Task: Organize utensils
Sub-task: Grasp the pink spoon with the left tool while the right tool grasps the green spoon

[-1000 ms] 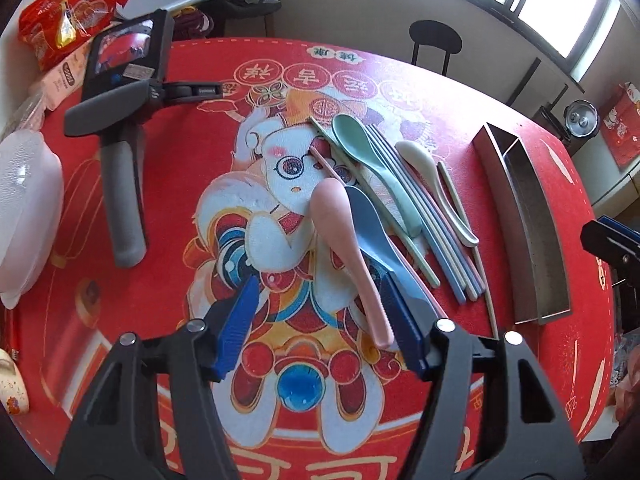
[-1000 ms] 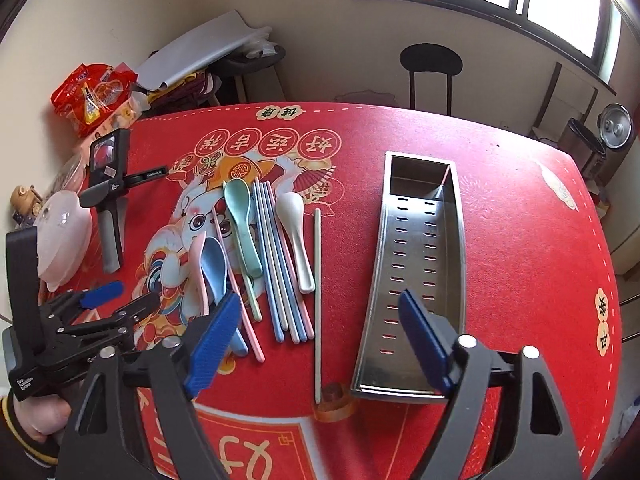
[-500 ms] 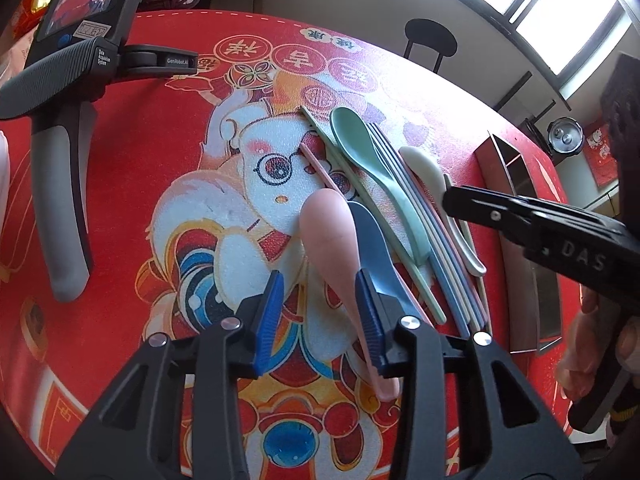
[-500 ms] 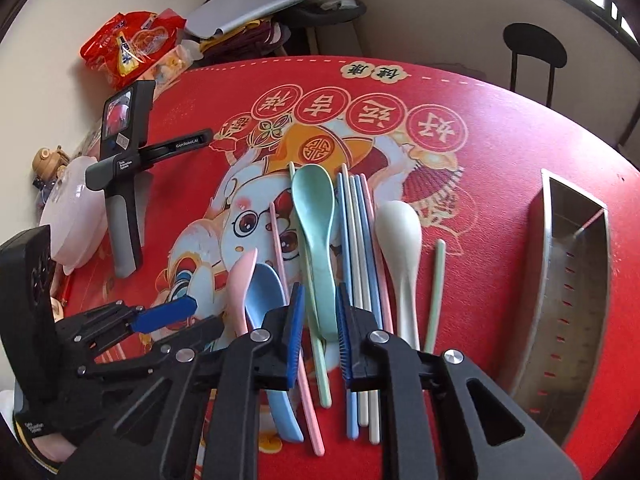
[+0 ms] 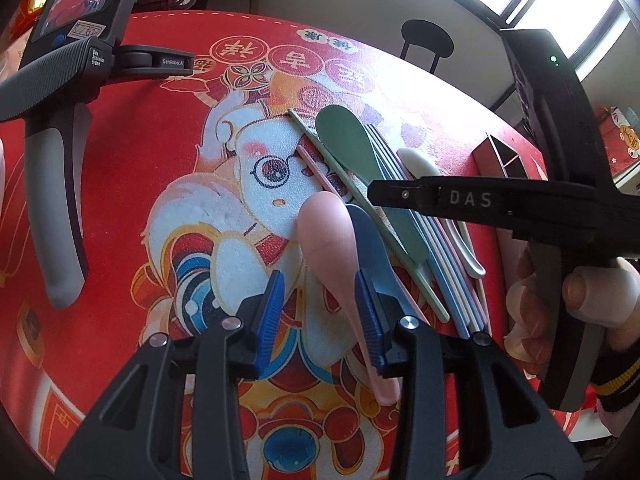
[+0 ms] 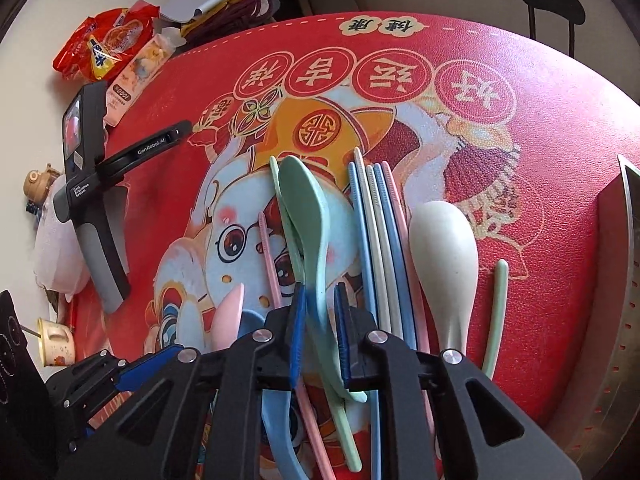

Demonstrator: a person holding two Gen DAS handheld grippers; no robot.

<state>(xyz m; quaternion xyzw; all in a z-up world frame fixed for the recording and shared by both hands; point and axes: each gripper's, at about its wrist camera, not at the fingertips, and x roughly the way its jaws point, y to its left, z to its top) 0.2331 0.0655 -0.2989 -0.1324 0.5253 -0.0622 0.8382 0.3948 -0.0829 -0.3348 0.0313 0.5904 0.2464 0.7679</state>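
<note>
Plastic utensils lie in a row on the red tablecloth: a pink spoon, a blue spoon, a green spoon, a white spoon and several coloured chopsticks. My left gripper is open, its pads on either side of the pink spoon's handle. My right gripper has its blue pads closed against the green spoon's handle, which looks slightly raised. The right gripper's body also shows in the left wrist view.
A steel perforated utensil tray lies at the right. A spare handheld gripper lies on the cloth at the left. Snack packets, a white bag and a small cup sit at the table's left edge. A black chair stands behind.
Both grippers have moved down and in toward the utensils. The right gripper has closed onto the green spoon's handle. The left gripper has come around the pink spoon.
</note>
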